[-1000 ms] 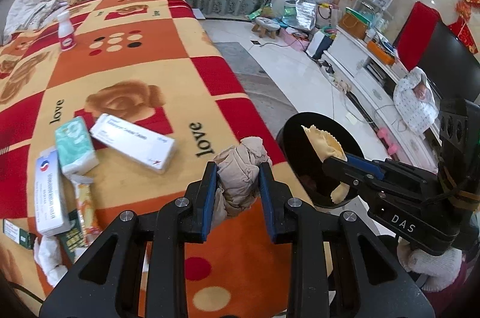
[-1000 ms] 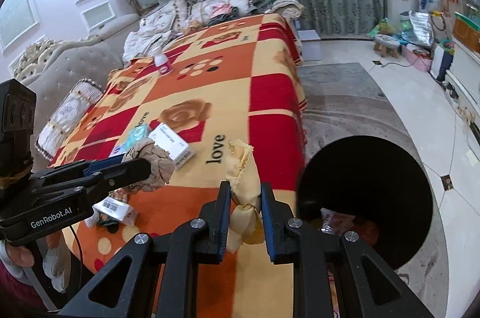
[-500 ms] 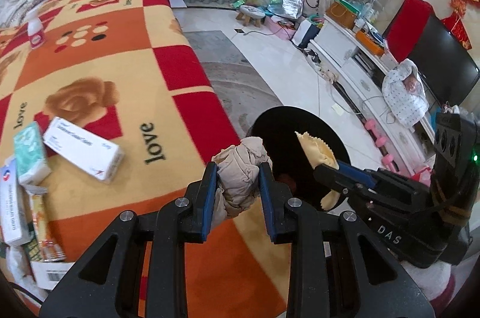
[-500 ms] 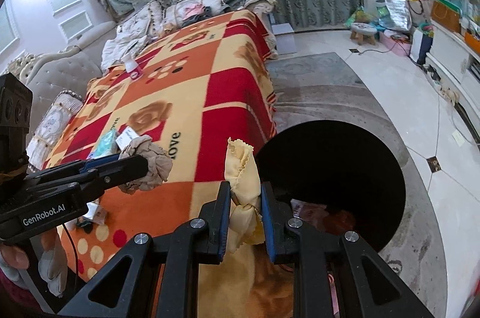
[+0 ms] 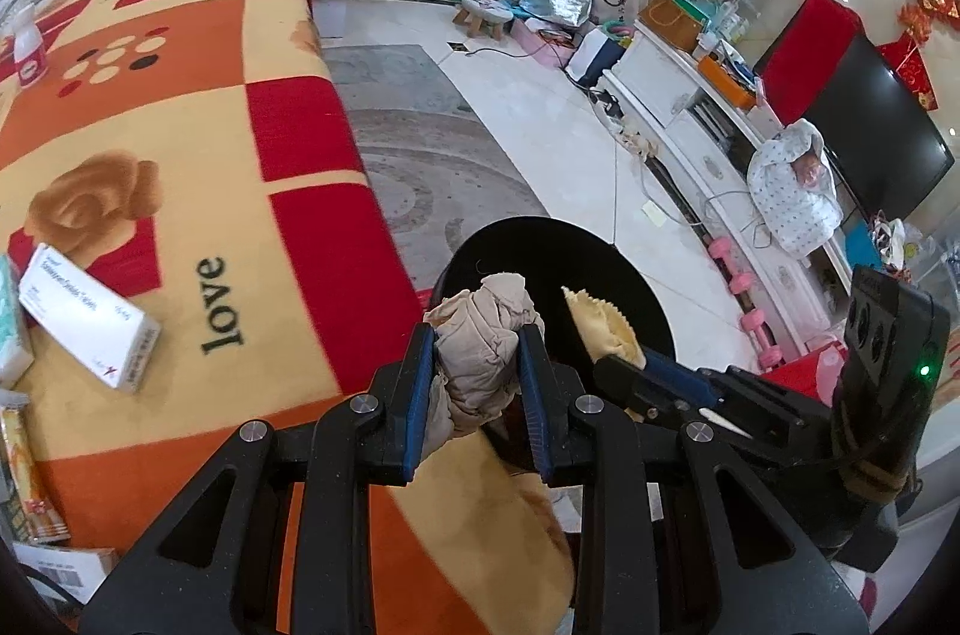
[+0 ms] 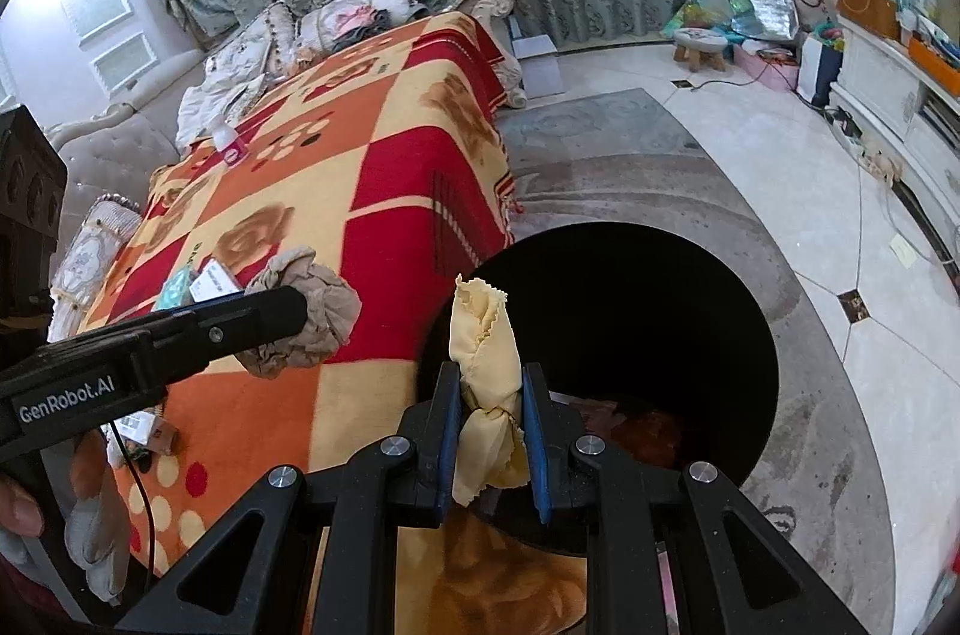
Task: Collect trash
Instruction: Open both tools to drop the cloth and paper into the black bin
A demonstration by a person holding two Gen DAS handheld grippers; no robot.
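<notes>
Right wrist | yellow cloth (image 6: 485, 335) over bin rim (image 6: 774, 365) | blanket edge (image 6: 504, 191) beside

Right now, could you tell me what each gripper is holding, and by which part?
The left gripper pinches a crumpled beige-grey cloth wad around its middle. The right gripper pinches a yellow pinked-edge cloth at its gathered middle.

The bin (image 6: 606, 335) stands on the floor just beside the blanket-covered counter (image 5: 180, 143). On the counter lie a box (image 5: 90, 317) and, further back, a small bottle (image 5: 29, 50). A stool (image 5: 485, 12) sits far behind, near the curtain. Something, perhaps wrappers, lies in the bin's bottom.
</notes>
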